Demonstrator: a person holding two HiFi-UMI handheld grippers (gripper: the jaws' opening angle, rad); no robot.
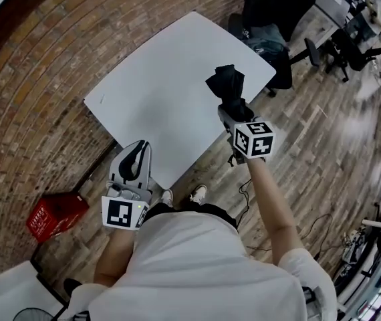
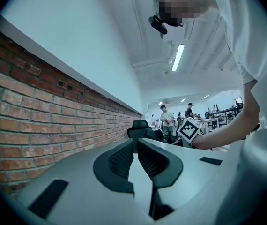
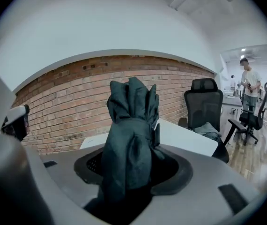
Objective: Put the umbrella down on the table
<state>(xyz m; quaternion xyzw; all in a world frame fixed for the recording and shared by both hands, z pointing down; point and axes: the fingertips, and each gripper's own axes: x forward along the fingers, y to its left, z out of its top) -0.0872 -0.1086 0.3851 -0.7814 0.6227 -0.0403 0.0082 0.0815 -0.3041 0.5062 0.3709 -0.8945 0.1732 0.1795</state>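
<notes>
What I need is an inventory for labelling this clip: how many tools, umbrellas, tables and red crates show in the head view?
Tools: 2, left tool and right tool
Umbrella: 1
Table: 1
Red crate: 1
Total: 5

On my feed the person wears a loose white T-shirt with short sleeves, something dark at the waist, and pale shoes. The left gripper and the right gripper are both pale grey moulded shells. Each has dark jaws with ribbed inner faces, set in a rounded black collar. Small black rectangular patches mark each casing. The left cube and the right cube are white, printed with black square markers.
</notes>
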